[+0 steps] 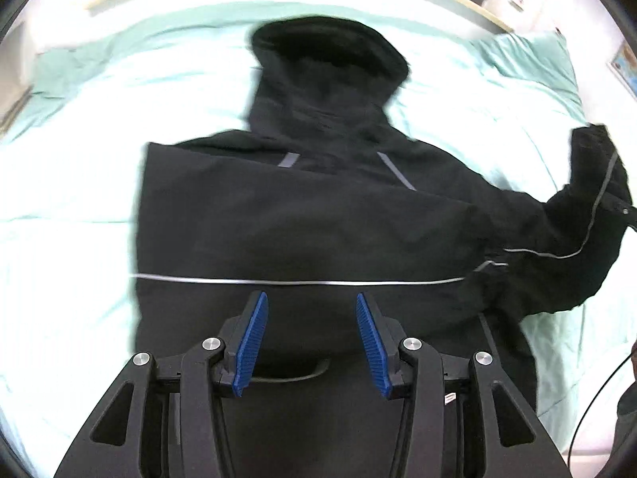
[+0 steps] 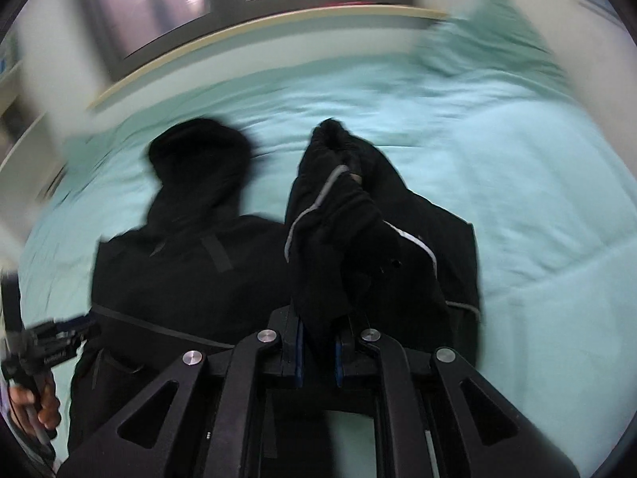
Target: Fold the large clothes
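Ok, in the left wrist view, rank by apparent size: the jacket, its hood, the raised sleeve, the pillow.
1. jacket, by far the largest.
2. hood.
3. and 4. sleeve and pillow look alike; fisheye stretch at the edge makes ranking them unsure.

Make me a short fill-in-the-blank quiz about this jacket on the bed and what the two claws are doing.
1. The black jacket lies on a pale ____ bedspread.
2. The right claw is shut on the jacket's ____.
3. The left claw holds ____ between its blue pads.
4. The jacket's hood points toward the ____.

Missing words: green; sleeve; nothing; window
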